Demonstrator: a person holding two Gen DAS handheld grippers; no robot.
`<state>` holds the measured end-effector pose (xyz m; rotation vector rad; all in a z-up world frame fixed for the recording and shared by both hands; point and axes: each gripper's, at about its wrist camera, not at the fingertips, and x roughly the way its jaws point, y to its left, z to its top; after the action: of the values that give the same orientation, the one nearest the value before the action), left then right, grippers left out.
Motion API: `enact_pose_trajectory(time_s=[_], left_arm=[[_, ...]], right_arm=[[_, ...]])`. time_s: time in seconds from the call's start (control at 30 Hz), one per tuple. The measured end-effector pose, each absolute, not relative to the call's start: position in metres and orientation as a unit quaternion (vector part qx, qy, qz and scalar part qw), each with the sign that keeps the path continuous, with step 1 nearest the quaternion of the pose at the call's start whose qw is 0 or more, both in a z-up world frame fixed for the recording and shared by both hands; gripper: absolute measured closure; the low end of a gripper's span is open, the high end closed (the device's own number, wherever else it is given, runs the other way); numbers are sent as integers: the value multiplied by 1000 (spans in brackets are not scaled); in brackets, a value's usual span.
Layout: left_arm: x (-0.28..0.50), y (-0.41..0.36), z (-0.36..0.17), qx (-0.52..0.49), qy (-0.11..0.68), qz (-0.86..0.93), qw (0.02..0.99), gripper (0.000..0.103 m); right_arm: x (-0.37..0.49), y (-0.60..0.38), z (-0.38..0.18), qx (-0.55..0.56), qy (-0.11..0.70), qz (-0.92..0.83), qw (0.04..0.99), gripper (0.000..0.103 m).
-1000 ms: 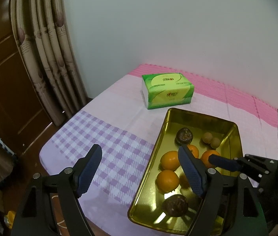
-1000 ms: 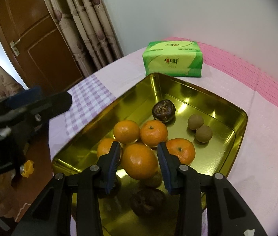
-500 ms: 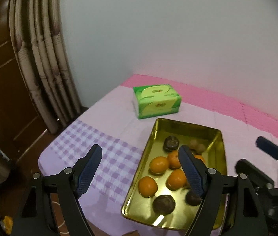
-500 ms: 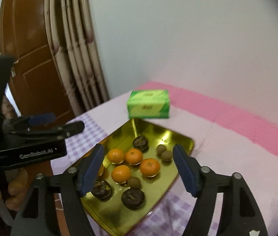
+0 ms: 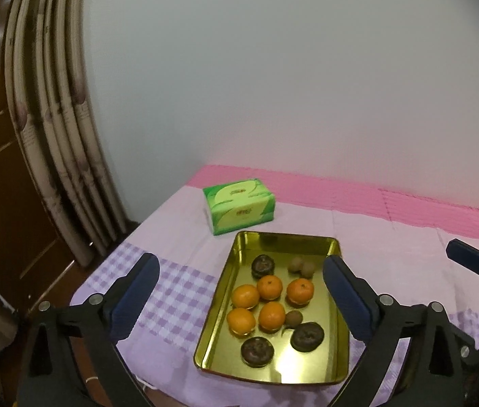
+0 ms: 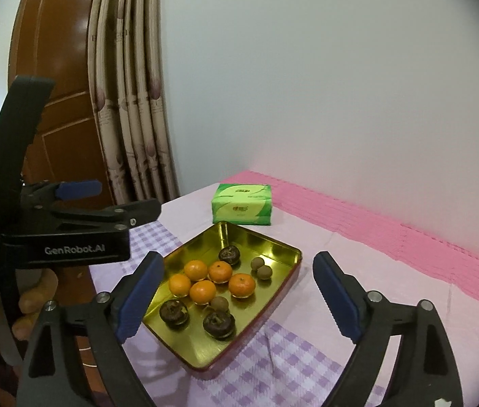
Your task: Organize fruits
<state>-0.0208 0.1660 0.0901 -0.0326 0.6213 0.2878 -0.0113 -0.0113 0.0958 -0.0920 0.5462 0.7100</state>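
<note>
The fruits sit in a shiny gold tray (image 5: pixel 336 308) on a counter with a pink and purple cloth (image 5: pixel 178 291). Five oranges (image 5: pixel 271 286) lie close together in the middle. Three dark wrinkly fruits (image 5: pixel 257 351) sit at the ends, two at the near end and one at the far end. Three small brown fruits (image 5: pixel 302 267) sit among them. A green tissue pack (image 5: pixel 239 205) sits just behind the tray.

The oranges look round, smooth and a bit squashy, so I think they can roll or slip. It is best to pinch one gently around its fat middle. The dark fruits look harder and bumpy, so they may be easier to hold. The small brown ones are tiny and could pop out, so grab them right in the center. The tray looks stiff and slippery inside.

The left gripper (image 5: pixel 239 300) is spread wide and holds nothing. The right gripper (image 6: pixel 237 296) is spread wide and holds nothing too. Both have just been opening.

A second ago the right gripper pinched an orange over the tray. Now that orange lies in the tray with the others. Both grippers are farther back and higher, so the whole tray looks smaller.
</note>
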Motion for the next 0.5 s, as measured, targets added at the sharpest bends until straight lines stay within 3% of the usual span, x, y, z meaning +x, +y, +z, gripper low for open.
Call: enact_pose_trajectory(time_s=[0.27,0.5], left_arm=[[-23,154,87,-5,316,118,941,4],[-23,148,82,-14,322,106,941,1]], right_arm=[[10,-77,59,-43,317,279,905,10],[75,-181,-12,-95,432,145,885,9]])
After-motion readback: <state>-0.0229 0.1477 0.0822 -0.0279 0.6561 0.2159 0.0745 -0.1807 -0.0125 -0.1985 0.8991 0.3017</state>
